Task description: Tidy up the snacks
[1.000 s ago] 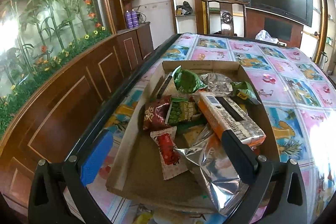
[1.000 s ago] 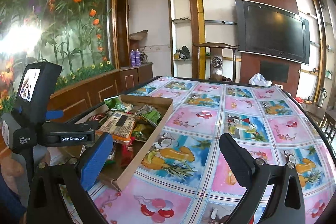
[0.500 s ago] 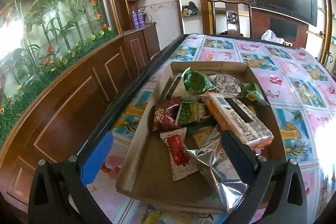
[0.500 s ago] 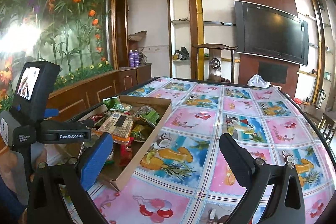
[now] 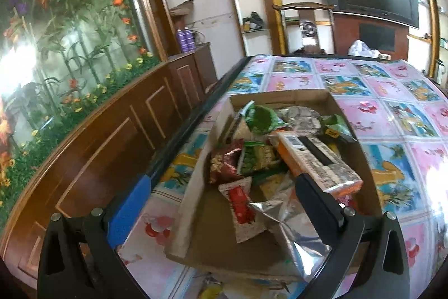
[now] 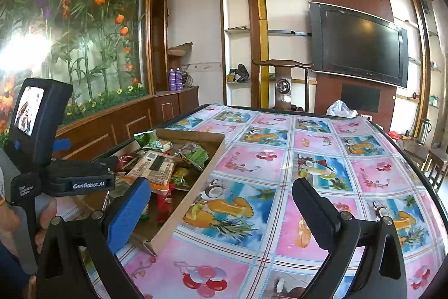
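So the shallow brown cardboard box (image 5: pixel 193 187) full of snack packets sits near the left edge of the bench with the pink-and-blue cartoon tablecloth (image 6: pixel 308 159). The left gripper (image 5: pixel 224 203) hangs right over the box, fingers spread wide with nothing between them. Its view gets the close-up stuff: a long orange-and-white printed packet (image 5: pixel 316 161) lying on top of the pile, a crinkled silver foil bag (image 5: pixel 282 215) at the near end, a small white sachet with red print (image 5: pixel 243 209) and a dark red pouch (image 5: pixel 224 161) beside it.

The right gripper (image 6: pixel 221 212) is also spread wide and empty, over bare tablecloth just right of the box. Only its view shows the left tool's black handle with the little screen (image 6: pixel 30 111), plus the wall-mounted black TV (image 6: pixel 361 46) in full.
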A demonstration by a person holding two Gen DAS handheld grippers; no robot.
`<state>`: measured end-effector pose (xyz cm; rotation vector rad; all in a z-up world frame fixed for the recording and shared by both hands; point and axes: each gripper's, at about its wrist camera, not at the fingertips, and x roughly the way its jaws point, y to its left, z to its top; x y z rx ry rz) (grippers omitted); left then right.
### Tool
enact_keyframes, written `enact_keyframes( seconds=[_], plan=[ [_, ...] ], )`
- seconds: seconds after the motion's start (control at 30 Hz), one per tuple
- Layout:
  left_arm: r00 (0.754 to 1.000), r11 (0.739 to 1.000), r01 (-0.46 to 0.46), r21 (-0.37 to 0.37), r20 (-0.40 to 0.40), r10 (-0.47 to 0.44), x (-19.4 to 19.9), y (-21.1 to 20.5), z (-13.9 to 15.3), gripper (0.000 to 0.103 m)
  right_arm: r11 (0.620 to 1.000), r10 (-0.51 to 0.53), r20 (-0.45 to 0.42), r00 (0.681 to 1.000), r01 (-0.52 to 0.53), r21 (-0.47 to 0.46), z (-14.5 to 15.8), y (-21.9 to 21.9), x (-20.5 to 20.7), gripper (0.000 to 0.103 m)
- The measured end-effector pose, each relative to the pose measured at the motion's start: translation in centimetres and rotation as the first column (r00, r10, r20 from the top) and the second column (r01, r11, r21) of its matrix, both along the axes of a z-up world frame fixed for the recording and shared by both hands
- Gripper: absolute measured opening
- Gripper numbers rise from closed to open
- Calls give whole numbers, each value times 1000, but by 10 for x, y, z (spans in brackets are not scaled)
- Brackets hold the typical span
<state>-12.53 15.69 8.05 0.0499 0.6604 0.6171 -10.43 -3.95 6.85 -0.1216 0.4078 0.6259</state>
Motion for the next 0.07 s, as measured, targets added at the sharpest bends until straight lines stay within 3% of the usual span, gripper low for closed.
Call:
enact_keyframes(
  seconds=[0.07],
  plan=[
    [999, 999, 34, 0, -8, -34, 1, -7, 2, 103, 1000, -20, -24, 1000, 20, 16, 0, -6, 6, 102]
  ],
)
